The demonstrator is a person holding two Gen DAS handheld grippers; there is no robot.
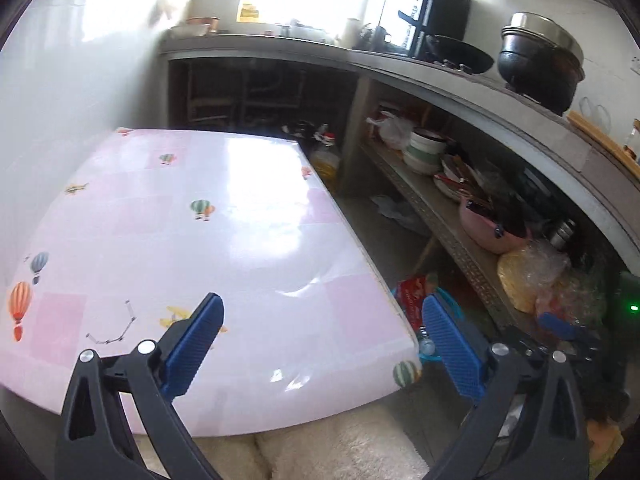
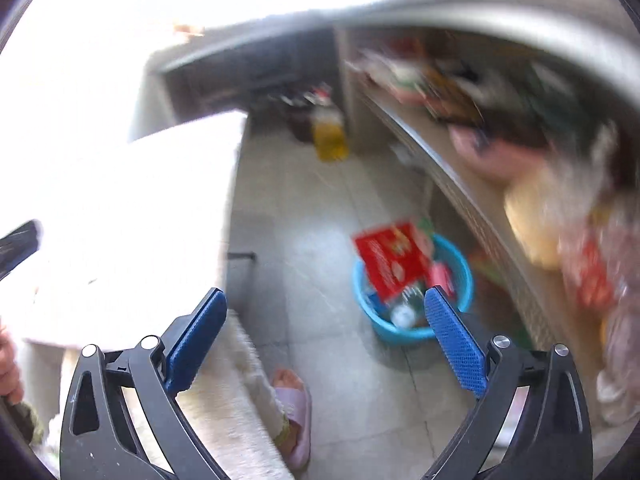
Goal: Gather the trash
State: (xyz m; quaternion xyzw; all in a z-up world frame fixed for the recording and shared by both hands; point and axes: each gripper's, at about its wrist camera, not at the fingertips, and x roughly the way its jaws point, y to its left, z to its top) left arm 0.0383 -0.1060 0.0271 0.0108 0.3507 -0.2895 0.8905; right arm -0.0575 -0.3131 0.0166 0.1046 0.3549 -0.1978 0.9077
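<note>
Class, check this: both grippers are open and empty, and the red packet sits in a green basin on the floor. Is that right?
Not quite: the basin is blue, as the right wrist view shows. The rest holds: the red packet sits in it, and the left gripper and right gripper are open and empty.

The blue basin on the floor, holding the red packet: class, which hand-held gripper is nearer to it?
Probably the right. The right hand-held gripper is open over the floor, the blue basin just beyond its fingertips. The left hand-held gripper is open over the table corner, basin below the edge.
</note>
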